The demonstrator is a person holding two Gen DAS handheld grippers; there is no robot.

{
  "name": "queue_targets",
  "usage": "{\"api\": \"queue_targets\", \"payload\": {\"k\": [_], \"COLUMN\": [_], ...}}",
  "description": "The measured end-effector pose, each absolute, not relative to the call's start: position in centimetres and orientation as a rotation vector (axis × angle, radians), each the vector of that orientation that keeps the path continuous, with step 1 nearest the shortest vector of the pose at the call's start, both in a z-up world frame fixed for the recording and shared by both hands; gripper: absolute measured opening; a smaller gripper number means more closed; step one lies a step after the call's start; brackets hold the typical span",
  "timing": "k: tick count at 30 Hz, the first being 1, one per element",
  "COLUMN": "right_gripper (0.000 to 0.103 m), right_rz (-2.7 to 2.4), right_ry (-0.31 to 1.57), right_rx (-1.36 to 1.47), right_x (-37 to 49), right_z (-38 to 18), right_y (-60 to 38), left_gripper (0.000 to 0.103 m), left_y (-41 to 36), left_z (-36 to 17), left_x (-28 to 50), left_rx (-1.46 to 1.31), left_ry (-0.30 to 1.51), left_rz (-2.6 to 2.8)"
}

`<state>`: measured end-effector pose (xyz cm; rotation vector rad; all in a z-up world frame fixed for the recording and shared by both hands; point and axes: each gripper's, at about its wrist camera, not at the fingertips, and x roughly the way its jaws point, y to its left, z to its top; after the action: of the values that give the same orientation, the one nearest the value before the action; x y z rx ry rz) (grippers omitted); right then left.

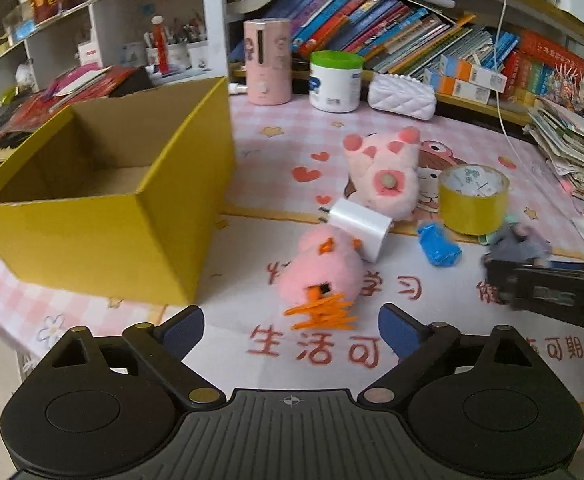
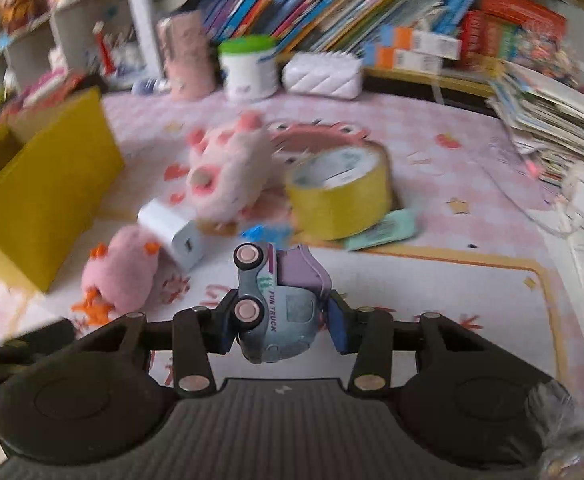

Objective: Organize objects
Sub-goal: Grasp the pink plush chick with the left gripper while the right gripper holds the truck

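My left gripper (image 1: 291, 326) is open and empty, just short of a pink plush chick with orange feet (image 1: 322, 276). An open yellow cardboard box (image 1: 104, 196) stands to its left. My right gripper (image 2: 282, 326) is shut on a grey and purple toy truck (image 2: 278, 308), held above the table; it shows blurred at the right of the left wrist view (image 1: 520, 244). A white charger plug (image 1: 358, 228), a pink plush pig (image 1: 384, 176), a blue wrapped item (image 1: 438, 246) and a yellow tape roll (image 1: 472, 198) lie on the pink tablecloth (image 1: 252, 160).
At the back stand a pink cylinder (image 1: 267, 62), a white jar with a green lid (image 1: 335, 80) and a white quilted pouch (image 1: 402, 94), under shelves of books. Stacked papers (image 1: 572, 140) lie right. A mint card (image 2: 380, 230) lies under the tape roll.
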<state>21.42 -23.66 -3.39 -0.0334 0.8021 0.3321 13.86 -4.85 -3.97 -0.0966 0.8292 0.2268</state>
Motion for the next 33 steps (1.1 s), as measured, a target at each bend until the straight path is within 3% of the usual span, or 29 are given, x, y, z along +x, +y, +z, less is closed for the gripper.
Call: {"api": "queue_targets", "payload": {"k": [12,20,26,33], "right_gripper": [0.042,0.042,0.042,0.042], "right_rz": [0.344,0.307,0.299,0.346], "right_ry": [0.682,0.703,0.737,0.772], "right_rx": [-0.141,-0.148,-0.12,-0.086], "right_x": [18.9,19.3,19.4,18.4], "right_z": [-1.7,-2.2,-2.6,-2.3], "right_y": [-25.5,-25.8,-25.9,-24.0], "left_gripper": [0.082,0.057,0.055,0.055], "left_y": [-5.9,-5.8,-5.6,-4.6], "left_z": [-6.4,-8.7,-8.0,-1.9], "left_x": [18.4,21.1,20.3,14.9], "left_rx": [-0.09,-0.004,-0.007,-0.103], "left_ry": [0.832,0.868,0.87,0.744], "left_rz": [0.228,0.231,0.205,0.149]}}
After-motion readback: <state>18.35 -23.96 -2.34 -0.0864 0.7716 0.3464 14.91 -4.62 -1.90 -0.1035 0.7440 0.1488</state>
